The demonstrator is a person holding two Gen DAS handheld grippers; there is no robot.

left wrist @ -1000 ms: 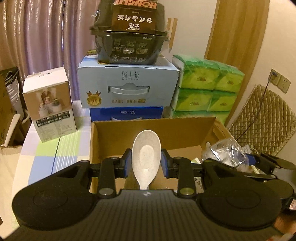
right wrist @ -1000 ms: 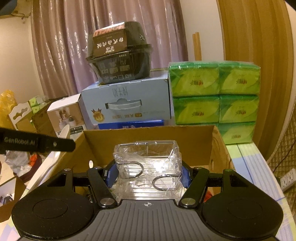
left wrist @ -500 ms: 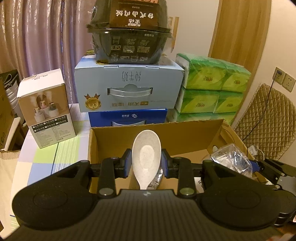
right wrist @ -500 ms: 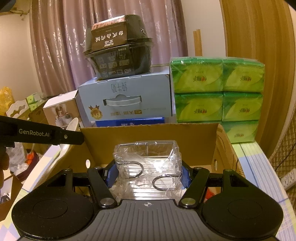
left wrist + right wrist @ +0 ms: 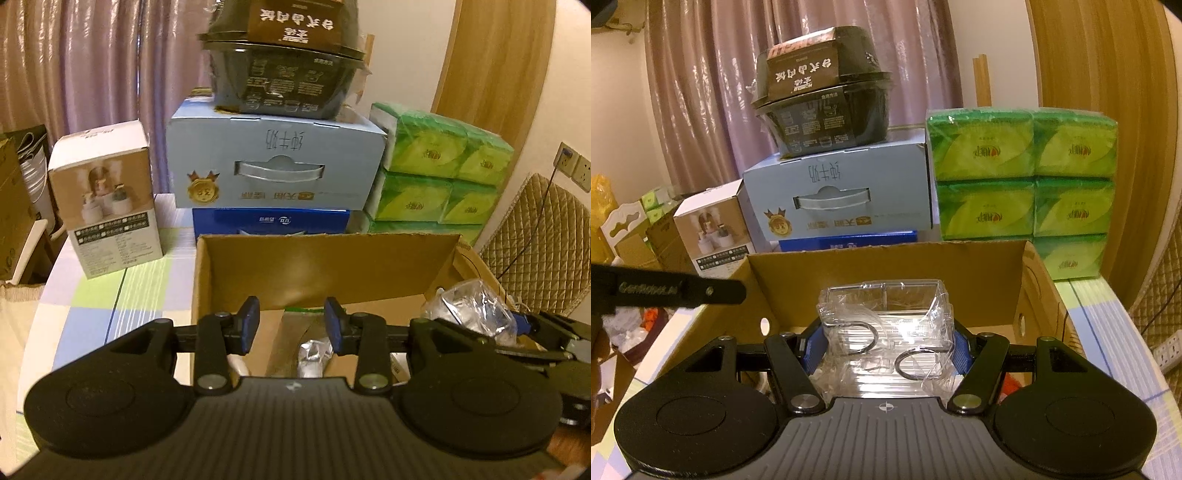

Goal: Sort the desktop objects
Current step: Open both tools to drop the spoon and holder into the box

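I am holding my left gripper over the open brown cardboard box, its blue pads spread apart with nothing between them. Below the left finger, a small piece of the pale speckled spoon is showing inside the box, beside a crumpled silver foil packet. My right gripper is hanging over the same box, its fingers pressing on both sides of a clear plastic container wrapped in film.

Mauve curtain behind; cream wall; wooden panel (warm light); quilted chair.
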